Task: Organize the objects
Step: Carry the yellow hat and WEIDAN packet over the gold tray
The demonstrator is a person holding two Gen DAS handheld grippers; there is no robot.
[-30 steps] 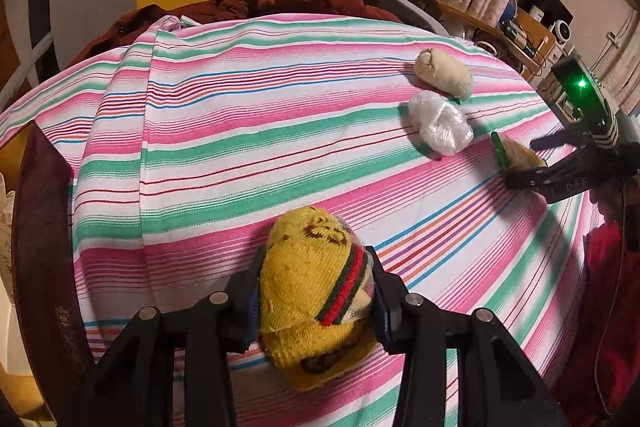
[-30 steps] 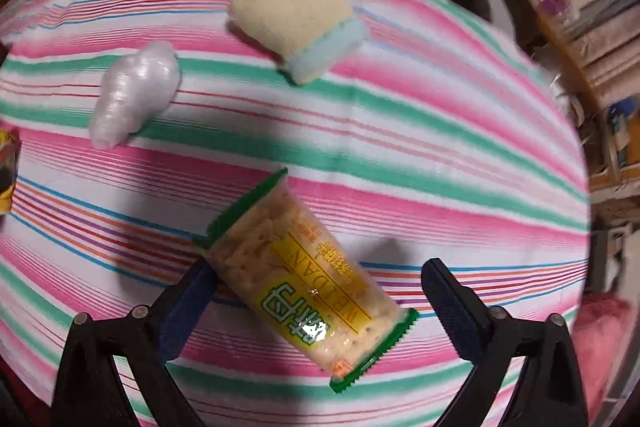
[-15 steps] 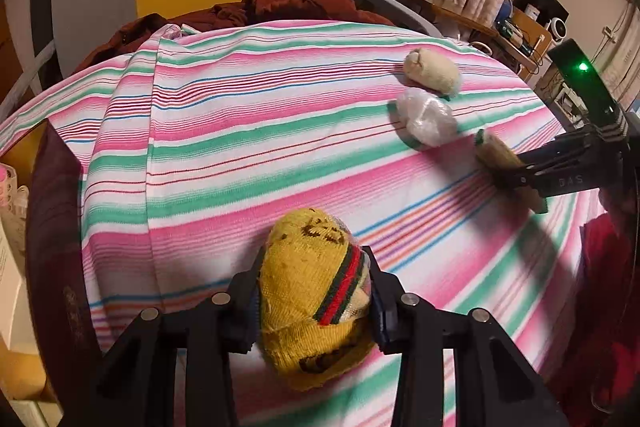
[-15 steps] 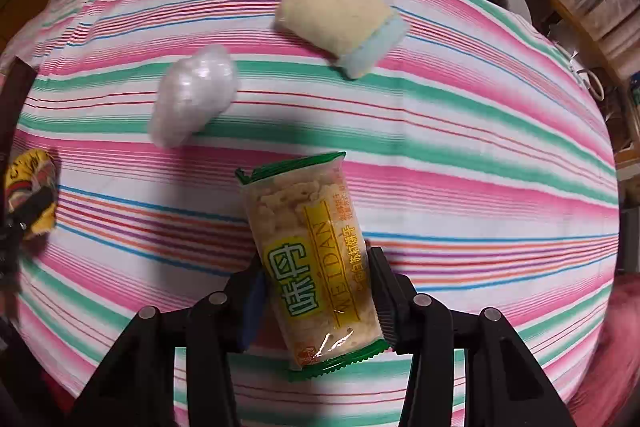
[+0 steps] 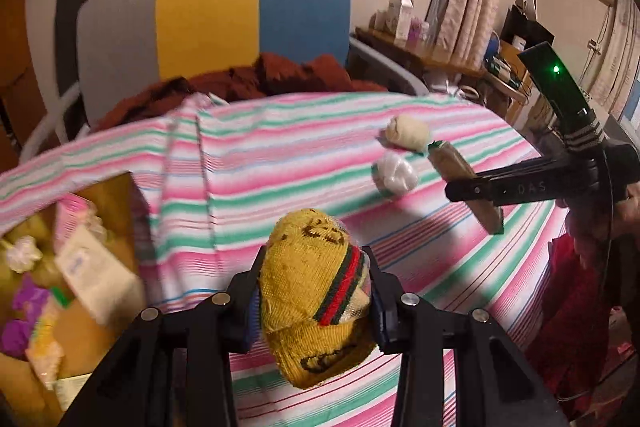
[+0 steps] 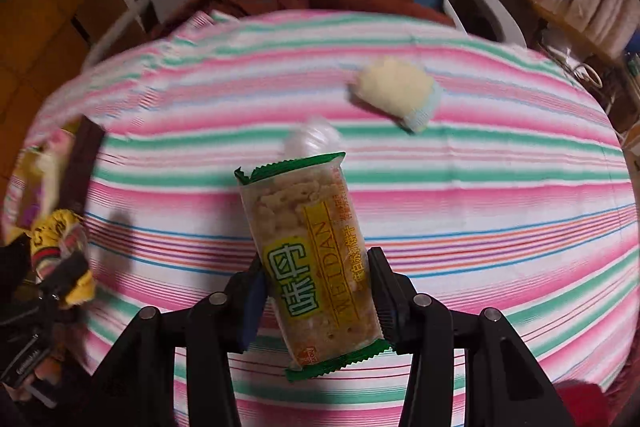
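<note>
We hold the left gripper [image 5: 314,301] clamped on a yellow sock roll [image 5: 316,291] and the right gripper [image 6: 316,301] clamped on a snack pack [image 6: 310,259], both clear of the striped cloth [image 5: 280,155]. Beyond the right tips lie a white bag [image 5: 394,173] and cream sock [image 6: 394,91]. Left of the left gripper sits a box [image 5: 60,287]. We judge this the carry step; next, release over the box.

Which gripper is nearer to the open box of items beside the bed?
Left. The left gripper, shut on the yellow sock, hangs just beside the box. The right gripper, holding the snack pack, is further across the striped sheet.
</note>
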